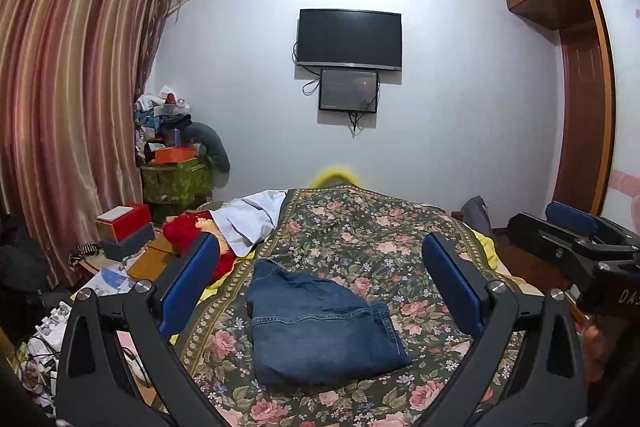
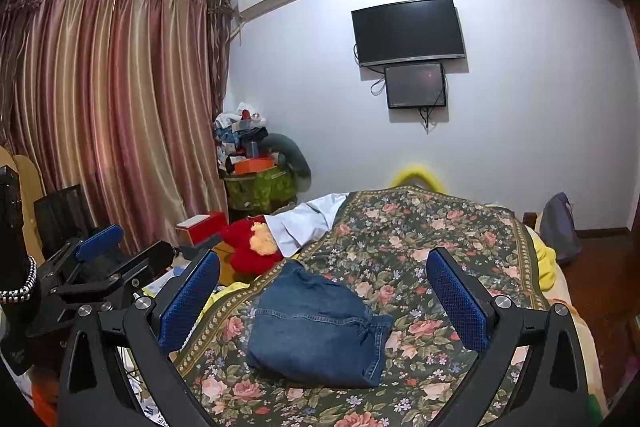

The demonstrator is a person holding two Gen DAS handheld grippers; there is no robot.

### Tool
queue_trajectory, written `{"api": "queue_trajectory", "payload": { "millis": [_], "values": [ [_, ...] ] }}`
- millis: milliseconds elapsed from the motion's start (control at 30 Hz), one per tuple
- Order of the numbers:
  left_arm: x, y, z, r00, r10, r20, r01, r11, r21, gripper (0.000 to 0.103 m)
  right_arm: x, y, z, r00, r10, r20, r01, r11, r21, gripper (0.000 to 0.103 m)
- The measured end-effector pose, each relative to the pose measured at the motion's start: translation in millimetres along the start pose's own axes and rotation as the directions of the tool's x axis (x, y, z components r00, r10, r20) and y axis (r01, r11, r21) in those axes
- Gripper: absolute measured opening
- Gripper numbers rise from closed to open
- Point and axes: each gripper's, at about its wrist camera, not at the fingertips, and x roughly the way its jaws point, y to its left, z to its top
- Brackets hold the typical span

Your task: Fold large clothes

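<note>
Jeans (image 1: 320, 323): folded into a thick, compact blue bundle, lying flat on the flowered bedspread (image 1: 384, 235) near the front of the bed, between the two grippers as each camera sees it.
Why there: the bedspread gives a broad, flat, clear patch, which suits folding a large garment; the clutter sits off to the side, away from the work.
Fold state: layers stacked, a hem edge showing at the right side of the bundle; by my reading the folding is done or nearly so, with perhaps a last tidy left.
Left gripper (image 1: 320, 279): fingers spread wide, nothing between the blue pads (image 1: 188, 283); held above and apart from the jeans, aimed along the bed.
Right gripper (image 2: 322, 297): fingers likewise spread wide and empty, held clear of the cloth; it also shows at the right edge of the left view.
Why held so: both open and lifted off suggests the bundle is left to rest on its own weight, not being carried.
White cloth (image 1: 252, 219): lies crumpled at the far left of the bed, possibly next to be folded.
Red plush toy (image 2: 252, 243): beside the bed's left edge, well apart from the jeans.
Risk: denim this thick may spring open at the top layer.
</note>
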Motion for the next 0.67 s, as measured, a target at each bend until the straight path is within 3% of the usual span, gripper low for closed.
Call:
{"api": "queue_trajectory", "payload": {
  "millis": [667],
  "values": [
    [1.8, -6.2, 0.1, 1.0, -0.014, -0.015, 0.014, 1.0, 0.002, 0.102, 1.4, -1.0, -0.3, 1.0, -0.008, -0.003, 0.008, 1.0, 0.017, 0.103]
  ]
}}
